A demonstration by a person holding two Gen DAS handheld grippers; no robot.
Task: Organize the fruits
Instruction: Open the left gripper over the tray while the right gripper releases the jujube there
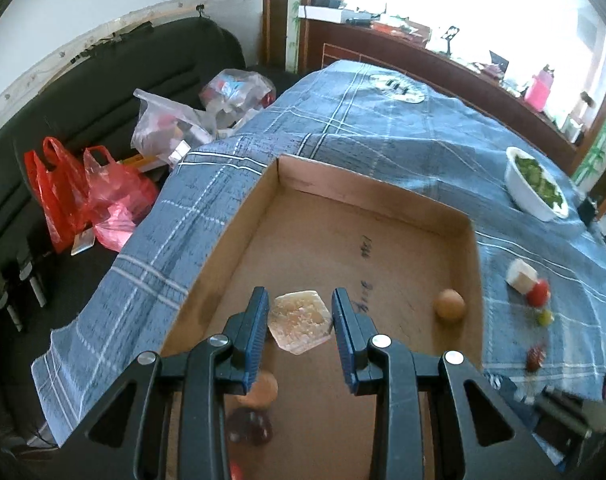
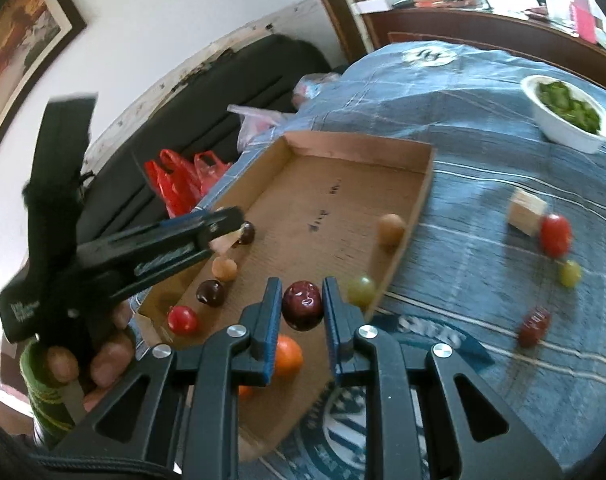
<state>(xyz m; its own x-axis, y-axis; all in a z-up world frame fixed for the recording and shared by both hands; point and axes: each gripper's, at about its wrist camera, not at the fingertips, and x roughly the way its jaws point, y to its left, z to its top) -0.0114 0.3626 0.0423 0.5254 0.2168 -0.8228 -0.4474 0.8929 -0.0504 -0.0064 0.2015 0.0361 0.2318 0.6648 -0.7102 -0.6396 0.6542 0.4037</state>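
Over the cardboard tray (image 1: 343, 240) on the blue plaid-covered table (image 1: 383, 136), both grippers carried loads. Left gripper (image 1: 301, 320) pinched a pale hexagonal piece (image 1: 301, 322), translucent and crumbly-looking, maybe candied fruit or sugar, can't tell which; jaws pressed on its two flat sides. Right gripper (image 2: 303, 306) was clamped on a dark red plum (image 2: 302, 305), pads at its widest girth, held just above the tray's near end. Already in the tray: red tomato (image 2: 182, 319), dark cherry-like fruit (image 2: 210, 293), small tan fruit (image 2: 224, 268), another tan one (image 2: 391, 229) by the right wall, green grape (image 2: 361, 289), orange fruit (image 2: 287, 354) partly hidden behind the right gripper's finger. Left on the cloth to the right, well apart from the tray: wooden block (image 2: 527, 212) touching a red tomato (image 2: 555, 234), yellow-green grape (image 2: 570, 273), dark red date-like fruit (image 2: 535, 326). White bowl of greens (image 2: 569, 114) farther back. Judgement: plum looks light, firm, smooth-skinned, likely slippery and prone to roll once released, so grip across the middle is right and release should be low. Hexagon piece seems stiff but brittle; flat-face hold suits it, light squeeze only. Roughly half the fruit looked sorted.
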